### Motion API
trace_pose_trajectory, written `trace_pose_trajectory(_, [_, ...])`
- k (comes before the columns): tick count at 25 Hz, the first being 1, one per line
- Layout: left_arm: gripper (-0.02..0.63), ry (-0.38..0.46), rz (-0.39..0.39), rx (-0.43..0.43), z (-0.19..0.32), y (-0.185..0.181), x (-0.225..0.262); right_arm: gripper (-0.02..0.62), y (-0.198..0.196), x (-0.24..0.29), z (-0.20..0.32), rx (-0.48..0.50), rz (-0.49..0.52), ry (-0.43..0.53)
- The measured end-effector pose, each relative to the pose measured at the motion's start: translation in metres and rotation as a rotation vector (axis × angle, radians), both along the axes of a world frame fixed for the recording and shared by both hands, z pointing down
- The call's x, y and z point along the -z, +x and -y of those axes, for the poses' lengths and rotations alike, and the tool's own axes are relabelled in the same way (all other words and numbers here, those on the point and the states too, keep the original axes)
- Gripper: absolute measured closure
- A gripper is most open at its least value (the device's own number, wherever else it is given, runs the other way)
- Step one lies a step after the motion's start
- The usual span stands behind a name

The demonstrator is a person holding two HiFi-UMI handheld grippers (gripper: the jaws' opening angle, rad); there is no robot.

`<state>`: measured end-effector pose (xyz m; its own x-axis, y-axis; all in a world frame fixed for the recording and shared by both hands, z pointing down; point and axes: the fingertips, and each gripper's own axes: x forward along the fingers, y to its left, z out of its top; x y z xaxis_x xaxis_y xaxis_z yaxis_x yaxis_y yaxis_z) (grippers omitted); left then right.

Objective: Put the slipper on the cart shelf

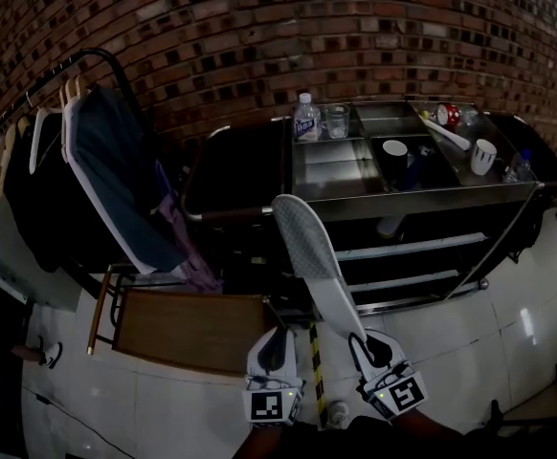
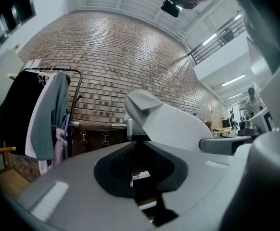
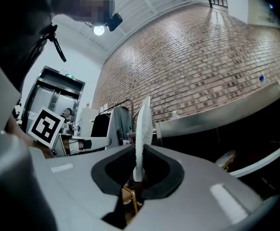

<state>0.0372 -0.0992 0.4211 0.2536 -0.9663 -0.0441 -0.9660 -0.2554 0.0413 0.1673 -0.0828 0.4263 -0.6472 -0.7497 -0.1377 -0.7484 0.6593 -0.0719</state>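
slipper (image 1: 313, 256) is in the air, pinched at its near end by the right tool (image 1: 367, 350); the long sole runs up and away from the tool toward the cart (image 1: 422, 200), far end overlapping the cart's left front corner in the head view; nothing under it but floor

right gripper view: jaws closed tight on the slipper (image 3: 141, 129), seen edge-on as a thin pale blade rising out of the right tool (image 3: 137, 173); grip is at the very end, so most of the length hangs free

left tool (image 1: 277, 349) sits just beside the right one, apart from the slipper; left gripper view has the left tool (image 2: 139, 171) with jaws together and nothing between them; slipper (image 2: 174, 125) shows beyond and to the right, sole facing it

step, as I read it: carry phase, pickup done, placement not started; slipper is in front of the cart and higher than the open shelf (image 1: 408, 247) below the worktop (image 1: 341, 172)

next move likely needs: lower and tip the slipper toward flat, feed it in under the worktop edge onto the shelf, then release; the long free end could catch the front rim

worktop holds a bottle (image 1: 306, 118), a glass (image 1: 336, 120) and a mug (image 1: 484, 156), so the shelf below is the target, not the top; clothes rack (image 1: 87, 161) stands left of the cart, well clear
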Motion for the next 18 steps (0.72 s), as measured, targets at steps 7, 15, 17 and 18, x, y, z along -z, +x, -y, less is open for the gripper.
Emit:
trace_pose_trajectory(7, [0.589, -0.052, 0.025, 0.040, -0.002, -0.002, -0.020, 0.558, 0.017, -0.036, -0.015, -0.018, -0.005, -0.097])
trace_pose_trajectory(15, [0.589, -0.109, 0.026, 0.026, -0.005, 0.007, -0.043, 0.558, 0.053, -0.100, -0.034, -0.084, 0.003, -0.262])
trace_pose_trajectory(17, [0.589, -0.120, 0.024, 0.019, -0.004, 0.010, -0.047, 0.558, 0.059, -0.108, -0.028, -0.108, 0.031, -0.291])
trace_pose_trajectory(18, [0.589, -0.124, 0.022, 0.016, -0.004, 0.010, -0.049, 0.558, 0.061, -0.111, -0.024, -0.119, 0.041, -0.304])
